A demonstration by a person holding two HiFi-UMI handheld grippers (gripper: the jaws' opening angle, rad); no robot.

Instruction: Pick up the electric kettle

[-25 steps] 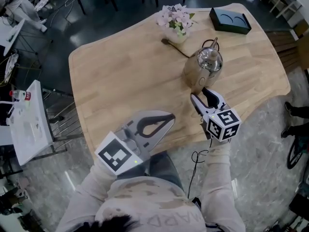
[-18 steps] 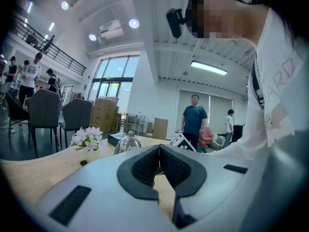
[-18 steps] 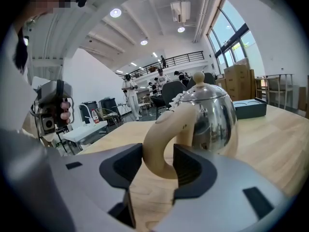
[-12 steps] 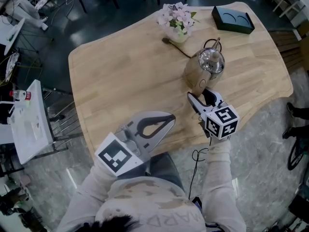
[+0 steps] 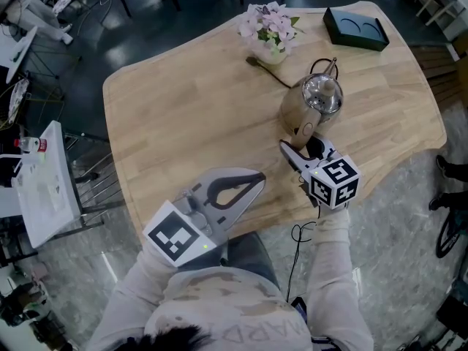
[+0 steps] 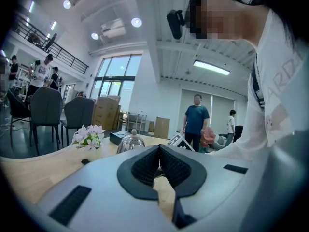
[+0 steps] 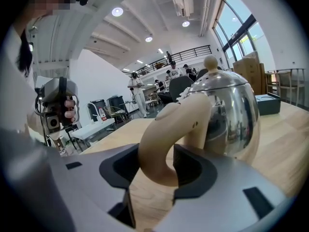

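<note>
The electric kettle (image 5: 311, 108) is shiny steel with a beige base and a beige loop handle (image 7: 169, 134). It stands on the wooden table (image 5: 183, 108) near the front right edge. My right gripper (image 5: 302, 143) is open, and its jaws reach around the handle, one on each side. In the right gripper view the handle fills most of the gap of the right gripper (image 7: 157, 166), with the steel body (image 7: 227, 115) just behind. My left gripper (image 5: 252, 183) is shut and holds nothing at the table's front edge. Past the left gripper (image 6: 159, 166) the kettle (image 6: 130, 141) shows small.
A small vase of pink flowers (image 5: 269, 26) stands at the back of the table, with a dark spoon-like item (image 5: 267, 72) before it. A black tray (image 5: 353, 29) lies at the back right corner. A white side table (image 5: 47, 185) stands on the floor at left.
My right gripper has moved forward to the kettle, so the handle now sits between its jaws. The left gripper has not moved.
</note>
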